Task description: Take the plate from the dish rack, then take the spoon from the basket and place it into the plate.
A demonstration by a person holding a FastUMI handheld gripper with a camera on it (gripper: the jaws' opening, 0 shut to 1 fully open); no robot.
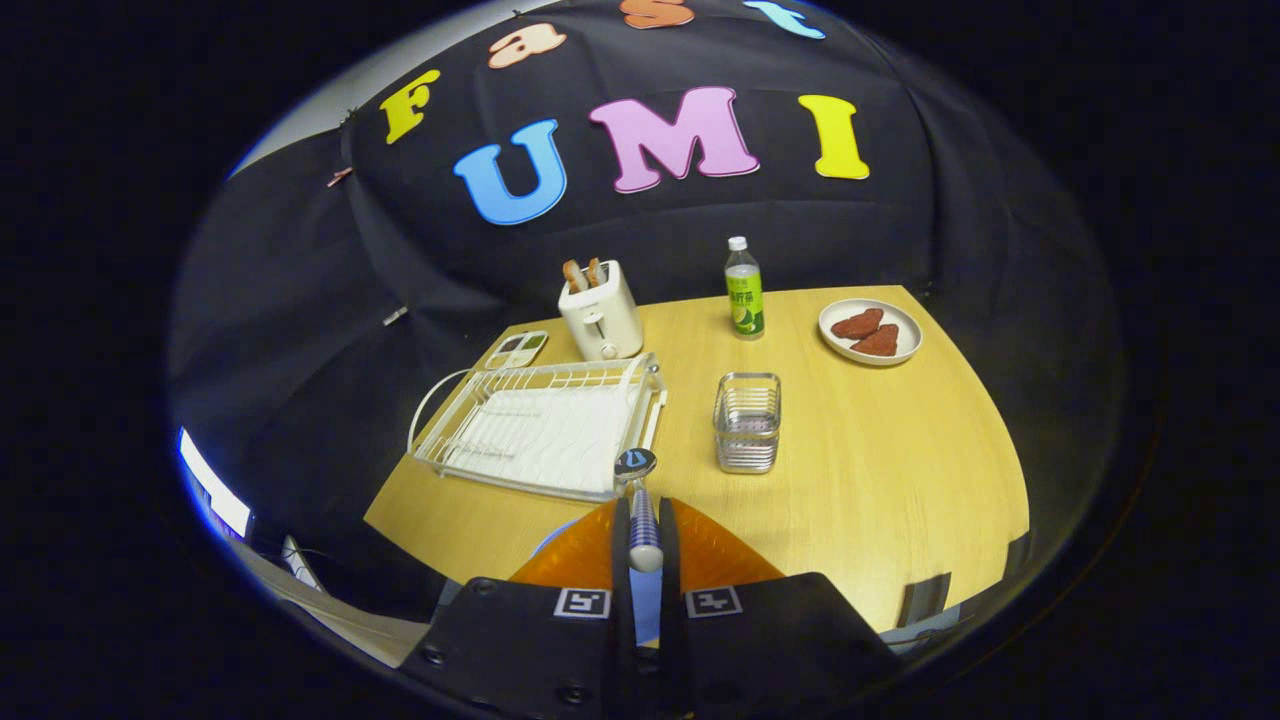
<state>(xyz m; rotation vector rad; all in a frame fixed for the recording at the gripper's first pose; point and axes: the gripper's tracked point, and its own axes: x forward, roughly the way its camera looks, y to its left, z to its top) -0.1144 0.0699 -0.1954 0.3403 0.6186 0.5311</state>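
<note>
Nearest the camera, the gripper's (pixel 645 545) two black fingers (pixel 621 540) stand close together and pinch the handle of a blue-and-white striped spoon (pixel 642 520). Both fingers press on the handle from either side, and the spoon rises from between them, its dark rounded bowl at the top, just ahead of the fingertips.

Directly under the fingers and spoon lies an orange translucent plate (pixel 715 555), on the near part of a light wooden table (pixel 880 470). A blue patch shows between the fingers and at the plate's left rim; what it belongs to cannot be told. The spoon is held above the plate; whether its lower end touches the plate is hidden by the fingers.

Beyond the spoon's bowl, to the left, sits a white wire dish rack (pixel 545 425) on a white tray, with no dishes standing in it. To the right of the rack, apart from it, stands a small square silver wire basket (pixel 747 422).

Farther back, behind the rack, a cream toaster (pixel 600 315) holds two brown slices in its slots, and a small flat tray with coloured sections (pixel 517 349) lies to its left. A plastic bottle with a green label and white cap (pixel 743 288) stands behind the basket. To the right, near the table's far corner, a white round plate (pixel 870 331) carries two reddish-brown pieces of food.
</note>
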